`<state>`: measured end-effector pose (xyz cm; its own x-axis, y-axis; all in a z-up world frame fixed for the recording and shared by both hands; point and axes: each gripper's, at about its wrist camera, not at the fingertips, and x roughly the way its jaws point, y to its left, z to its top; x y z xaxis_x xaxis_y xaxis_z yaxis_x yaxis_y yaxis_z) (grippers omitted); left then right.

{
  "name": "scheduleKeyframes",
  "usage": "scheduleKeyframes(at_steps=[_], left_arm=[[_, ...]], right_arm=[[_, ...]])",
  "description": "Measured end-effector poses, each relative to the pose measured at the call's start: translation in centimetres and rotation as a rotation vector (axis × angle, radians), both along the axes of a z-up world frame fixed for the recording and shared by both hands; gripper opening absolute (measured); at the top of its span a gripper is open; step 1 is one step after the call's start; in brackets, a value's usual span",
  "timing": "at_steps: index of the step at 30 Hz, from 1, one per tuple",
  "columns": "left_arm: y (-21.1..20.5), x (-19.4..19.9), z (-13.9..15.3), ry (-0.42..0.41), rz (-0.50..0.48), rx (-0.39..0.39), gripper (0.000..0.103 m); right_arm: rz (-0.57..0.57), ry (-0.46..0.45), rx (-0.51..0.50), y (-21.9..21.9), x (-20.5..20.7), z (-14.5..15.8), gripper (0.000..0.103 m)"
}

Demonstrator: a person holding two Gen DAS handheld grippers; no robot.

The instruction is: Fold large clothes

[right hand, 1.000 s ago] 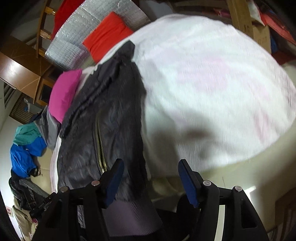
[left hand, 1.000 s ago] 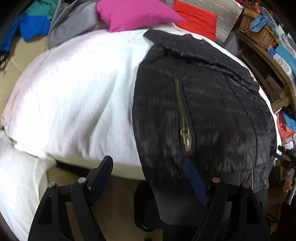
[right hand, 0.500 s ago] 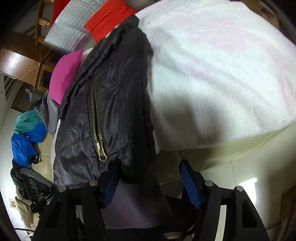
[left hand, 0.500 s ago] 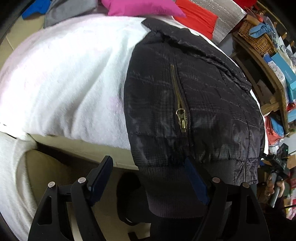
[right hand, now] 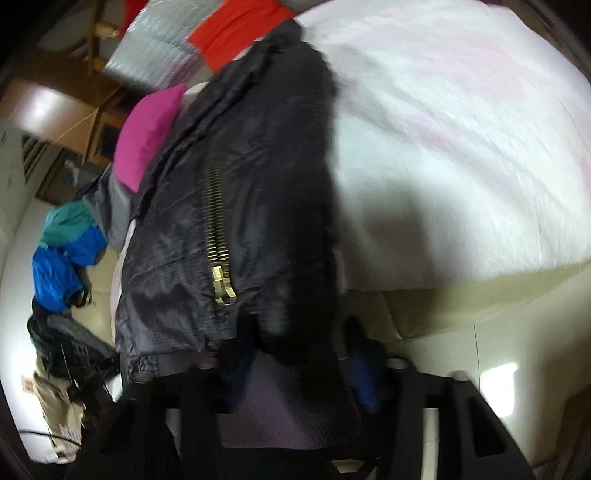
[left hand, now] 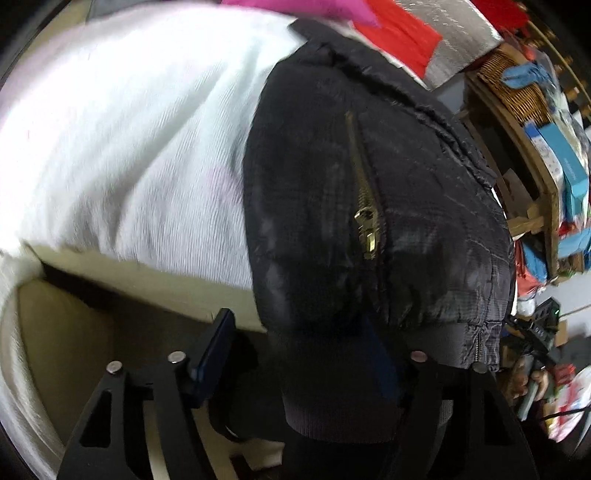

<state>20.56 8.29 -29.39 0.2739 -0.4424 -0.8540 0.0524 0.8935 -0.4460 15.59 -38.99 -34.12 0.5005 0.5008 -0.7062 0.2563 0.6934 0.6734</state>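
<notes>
A black quilted jacket (left hand: 332,221) with a brass zipper pull (left hand: 367,236) lies on a white fleecy blanket (left hand: 129,147), and its ribbed hem (left hand: 332,398) hangs over the near edge. My left gripper (left hand: 295,354) straddles that hem. Its jaws are closing, with the left pad still apart from the cloth and the right pad partly behind it. In the right wrist view the jacket (right hand: 258,184) fills the centre. My right gripper (right hand: 299,373) is open around the hem (right hand: 280,406). Its left finger is hidden behind the fabric and its blue right pad sits beside it.
A pink pillow (right hand: 151,136), a red cushion (left hand: 399,33) and a silver foil sheet (right hand: 155,55) lie beyond the jacket. A wooden shelf (left hand: 543,177) with a wicker basket (left hand: 517,88) stands to the right. A blue and teal garment (right hand: 66,254) lies far left. Pale floor shows below the blanket.
Both grippers have sunk toward the jacket's hanging hem, which now sits deeper between each pair of fingers. The left jaws have narrowed a little.
</notes>
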Motion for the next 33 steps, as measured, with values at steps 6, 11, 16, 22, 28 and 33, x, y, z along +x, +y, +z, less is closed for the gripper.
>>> scheduleKeyframes(at_steps=[6,11,16,22,28,33], left_arm=[[0.8,0.0,-0.8,0.036,0.025,-0.090,0.075],[0.6,-0.3,0.2,-0.018,0.006,-0.080,0.073],[0.0,0.2,1.3,-0.078,-0.014,-0.066,0.051],[1.0,0.2,-0.5,0.013,-0.006,-0.136,0.065],[0.9,-0.2,-1.4,0.044,-0.016,-0.193,0.067],[0.3,0.0,0.0,-0.022,-0.039,-0.180,0.041]], right_arm=[[0.002,0.030,0.093,-0.2,0.2,-1.3,0.069],[0.071,-0.030,0.073,1.6,0.6,0.7,0.058],[0.132,-0.148,-0.050,3.5,0.4,4.6,0.034],[0.119,-0.053,-0.046,2.8,0.5,2.6,0.037],[0.099,0.001,0.035,2.6,0.5,0.2,0.053],[0.119,-0.076,-0.028,3.0,0.4,2.0,0.029]])
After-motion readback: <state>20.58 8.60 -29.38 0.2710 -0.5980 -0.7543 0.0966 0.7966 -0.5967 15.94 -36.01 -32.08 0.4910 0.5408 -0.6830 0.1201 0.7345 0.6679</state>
